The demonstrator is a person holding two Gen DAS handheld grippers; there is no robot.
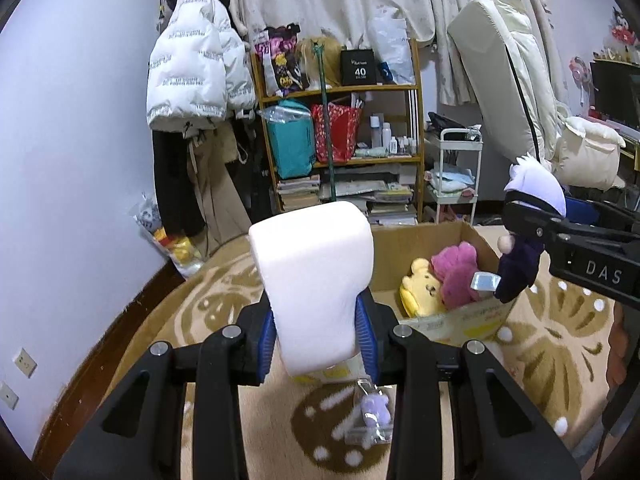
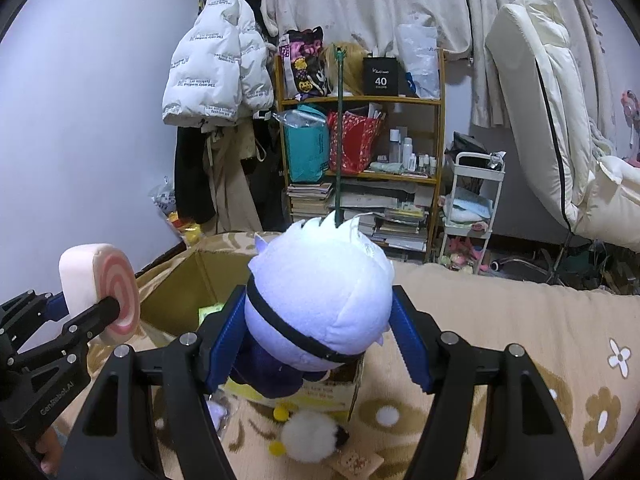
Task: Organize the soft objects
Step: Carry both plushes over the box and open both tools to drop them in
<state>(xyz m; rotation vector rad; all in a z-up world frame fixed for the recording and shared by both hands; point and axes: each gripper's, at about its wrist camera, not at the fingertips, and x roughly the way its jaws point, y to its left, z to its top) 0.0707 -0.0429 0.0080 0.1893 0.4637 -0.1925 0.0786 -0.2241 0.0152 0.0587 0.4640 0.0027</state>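
My left gripper (image 1: pixel 316 332) is shut on a white and pink swirl cushion (image 1: pixel 314 280), held up in front of an open cardboard box (image 1: pixel 460 320); the cushion also shows in the right wrist view (image 2: pixel 104 292). The box holds a yellow plush (image 1: pixel 422 288) and a pink plush (image 1: pixel 458 276). My right gripper (image 2: pixel 320 344) is shut on a white-haired doll in dark clothes (image 2: pixel 320 296), held above the box's near right edge (image 2: pixel 176 292); the doll also shows in the left wrist view (image 1: pixel 524 240).
A small lilac plush in a packet (image 1: pixel 374 412) lies on the patterned rug below the left gripper. A white fluffy toy (image 2: pixel 308 436) lies on the rug by the box. A cluttered shelf (image 1: pixel 340 128), a white trolley (image 1: pixel 456 176) and hanging coats (image 1: pixel 196 80) stand behind.
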